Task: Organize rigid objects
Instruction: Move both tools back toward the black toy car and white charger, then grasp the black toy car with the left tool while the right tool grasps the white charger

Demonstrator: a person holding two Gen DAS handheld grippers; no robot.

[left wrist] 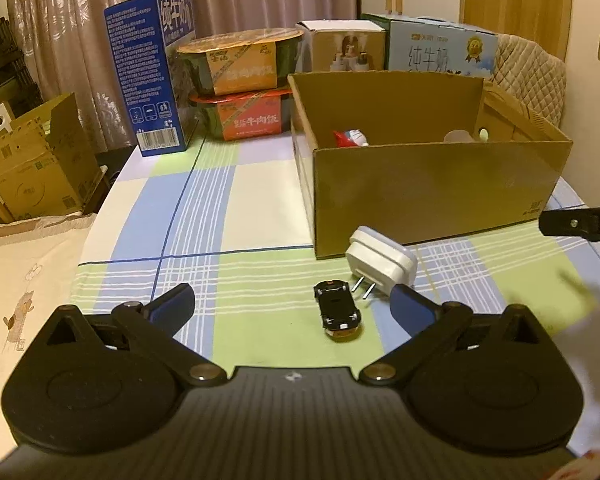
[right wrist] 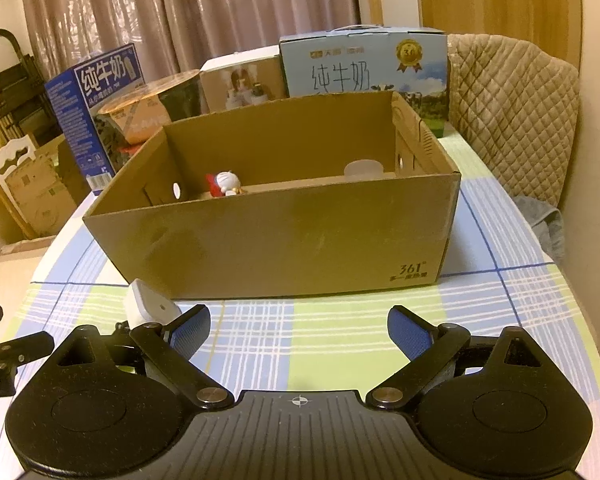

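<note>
Left gripper [left wrist: 292, 300]: jaws spread wide, nothing between the pads; checked tablecloth [left wrist: 204, 208] shows through the gap. Black toy car [left wrist: 337, 315] lies on the cloth just inside the right-hand finger [left wrist: 410, 312], not touched. White plug adapter [left wrist: 381, 262], prongs pointing down toward the car, sits at 1 o'clock from the car, close to the near corner of the cardboard box [left wrist: 440, 196]. Right gripper [right wrist: 299, 332]: also wide open, empty, facing the box front. Inside the box: small red-and-white figurine [right wrist: 223, 184] at 10 o'clock, pale cup-like item [right wrist: 362, 168] at 1 o'clock.
</note>
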